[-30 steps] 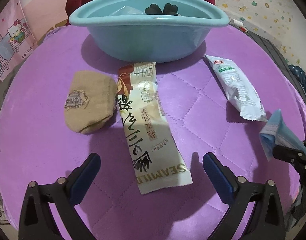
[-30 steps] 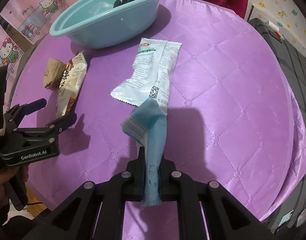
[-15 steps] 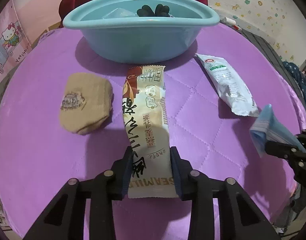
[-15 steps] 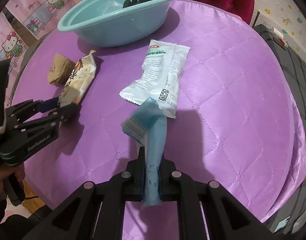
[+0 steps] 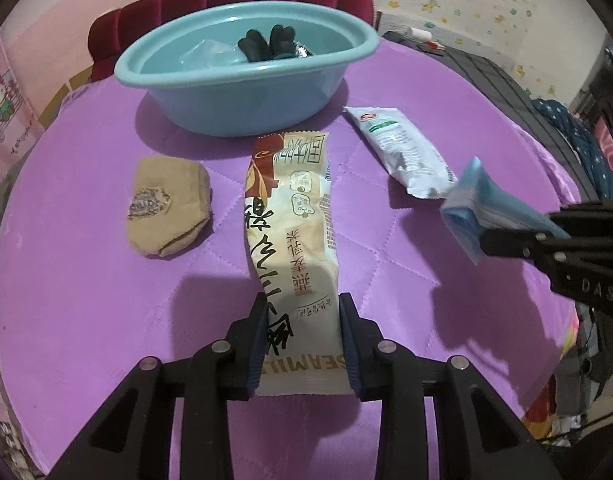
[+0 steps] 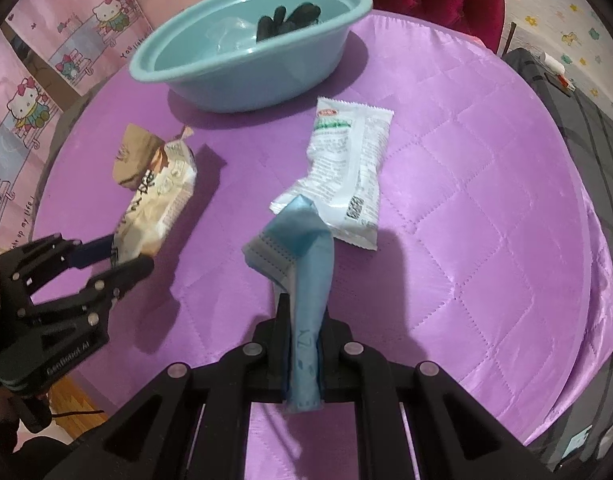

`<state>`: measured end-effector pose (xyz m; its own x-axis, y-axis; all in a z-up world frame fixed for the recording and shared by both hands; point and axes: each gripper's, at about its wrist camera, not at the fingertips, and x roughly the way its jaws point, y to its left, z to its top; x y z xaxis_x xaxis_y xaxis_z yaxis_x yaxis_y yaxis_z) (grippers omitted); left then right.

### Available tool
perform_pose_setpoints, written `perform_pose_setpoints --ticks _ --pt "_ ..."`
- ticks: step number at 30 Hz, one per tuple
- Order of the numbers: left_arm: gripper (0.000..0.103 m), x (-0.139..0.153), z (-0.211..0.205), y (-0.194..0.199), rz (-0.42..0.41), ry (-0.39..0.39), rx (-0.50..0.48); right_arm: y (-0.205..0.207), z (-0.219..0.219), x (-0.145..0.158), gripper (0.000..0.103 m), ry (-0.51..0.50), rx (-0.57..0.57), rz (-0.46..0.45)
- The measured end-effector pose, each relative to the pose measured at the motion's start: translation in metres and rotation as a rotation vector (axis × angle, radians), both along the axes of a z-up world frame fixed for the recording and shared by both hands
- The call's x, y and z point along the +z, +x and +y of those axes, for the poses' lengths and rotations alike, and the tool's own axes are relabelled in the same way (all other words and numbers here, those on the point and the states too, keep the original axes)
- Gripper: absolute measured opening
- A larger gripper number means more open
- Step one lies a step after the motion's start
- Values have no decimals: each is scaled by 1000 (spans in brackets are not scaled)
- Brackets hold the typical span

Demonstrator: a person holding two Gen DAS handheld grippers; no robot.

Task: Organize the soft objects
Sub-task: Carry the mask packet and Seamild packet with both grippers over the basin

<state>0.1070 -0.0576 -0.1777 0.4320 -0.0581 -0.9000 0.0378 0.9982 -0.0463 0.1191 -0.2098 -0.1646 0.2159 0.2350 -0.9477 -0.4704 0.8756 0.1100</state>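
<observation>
My left gripper (image 5: pixel 300 340) is shut on the near end of a long cream snack packet (image 5: pixel 294 232) and holds it lifted above the purple quilted table (image 5: pixel 86 300); the gripper (image 6: pixel 118 256) and the packet (image 6: pixel 158 204) also show in the right wrist view. My right gripper (image 6: pixel 302 344) is shut on a folded blue face mask (image 6: pixel 302 256), held above the table; the mask also shows in the left wrist view (image 5: pixel 482 208). A teal basin (image 5: pixel 246 72) at the back holds black gloves (image 5: pixel 268 42) and a clear bag. A tan sock (image 5: pixel 166 204) and a white-green packet (image 5: pixel 402 148) lie on the table.
A red padded chair back (image 5: pixel 226 4) stands behind the basin. A dark grey piece of furniture (image 6: pixel 578 120) flanks the table's right side. Pink cartoon-cat panels (image 6: pixel 46 64) stand to the left. The table's rounded edge (image 6: pixel 586 320) falls off on the right.
My left gripper closed on the cream packet's near end and lifted it. My right gripper, still holding the mask, moved forward and left, toward the white-green packet and the basin.
</observation>
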Motion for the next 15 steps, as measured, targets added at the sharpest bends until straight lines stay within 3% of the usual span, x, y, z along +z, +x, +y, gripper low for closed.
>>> perform_pose_setpoints --ticks 15 --pt "36 47 15 -10 -16 15 -62 5 29 43 9 -12 -14 -29"
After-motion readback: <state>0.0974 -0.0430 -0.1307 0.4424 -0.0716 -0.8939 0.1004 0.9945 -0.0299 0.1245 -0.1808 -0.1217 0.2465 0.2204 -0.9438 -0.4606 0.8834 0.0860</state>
